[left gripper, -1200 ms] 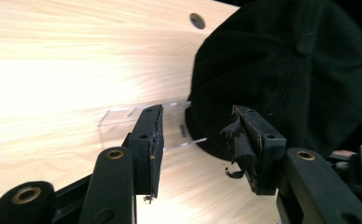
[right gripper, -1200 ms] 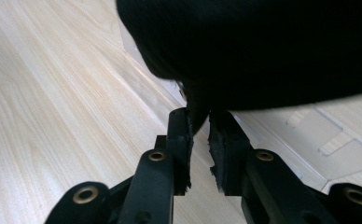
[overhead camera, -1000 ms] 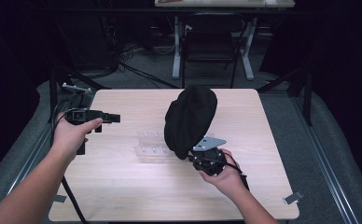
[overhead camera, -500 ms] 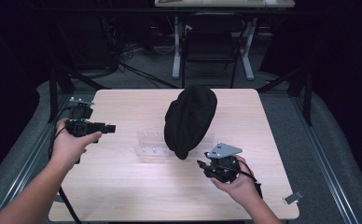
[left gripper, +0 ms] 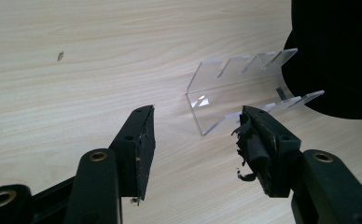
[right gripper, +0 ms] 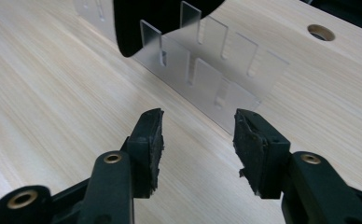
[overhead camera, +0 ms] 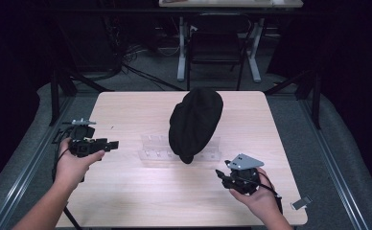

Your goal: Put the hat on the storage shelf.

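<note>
On the table, we see a black hat resting on a clear rack; left gripper and right gripper both spread, empty.

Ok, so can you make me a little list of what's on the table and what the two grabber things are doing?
table: light wooden top
black hat: a dark cap propped on the clear rack, near the table's middle
clear rack: see-through plastic stand with slots, standing on the table under the hat
left gripper: held at the table's left edge, jaws open, pointing toward the rack, holding nothing
right gripper: held near the table's front right, jaws open, pointing toward the rack, holding nothing
hole: a round hole in the tabletop, past the rack
</note>
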The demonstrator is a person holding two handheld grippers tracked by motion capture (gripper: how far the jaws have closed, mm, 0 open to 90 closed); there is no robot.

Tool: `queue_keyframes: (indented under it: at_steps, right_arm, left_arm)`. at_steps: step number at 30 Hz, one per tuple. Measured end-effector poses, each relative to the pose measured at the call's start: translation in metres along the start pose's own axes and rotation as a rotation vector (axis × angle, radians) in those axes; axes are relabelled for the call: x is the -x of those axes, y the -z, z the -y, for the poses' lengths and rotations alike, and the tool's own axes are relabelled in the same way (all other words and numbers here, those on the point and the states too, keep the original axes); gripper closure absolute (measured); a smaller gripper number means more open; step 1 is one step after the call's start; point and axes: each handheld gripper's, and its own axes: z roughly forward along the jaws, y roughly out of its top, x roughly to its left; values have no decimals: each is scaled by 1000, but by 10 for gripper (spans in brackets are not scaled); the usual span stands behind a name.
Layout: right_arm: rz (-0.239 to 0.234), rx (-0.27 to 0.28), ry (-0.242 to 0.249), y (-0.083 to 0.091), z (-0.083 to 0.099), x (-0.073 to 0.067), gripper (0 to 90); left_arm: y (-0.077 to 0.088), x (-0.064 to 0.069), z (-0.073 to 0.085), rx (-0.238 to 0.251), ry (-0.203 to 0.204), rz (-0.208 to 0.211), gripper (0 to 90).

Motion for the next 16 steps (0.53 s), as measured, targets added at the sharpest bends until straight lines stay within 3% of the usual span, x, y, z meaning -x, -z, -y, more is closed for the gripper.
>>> queue_keyframes:
  at_steps: [5,10,13,16]
  right_arm:
    - [24,15,1,1,10,4,505]
    - [75,6,26,-2,20,7,482]
    - [86,2,17,-5,28,11,465]
    - [111,4,0,-6,35,16,445]
  left_arm:
    - [-5,-9,18,12,53,11,460]
    - [-9,-13,36,34,70,0,465]
    - [-11,-13,47,43,60,-39,463]
    - [-14,-15,60,57,80,-60,428]
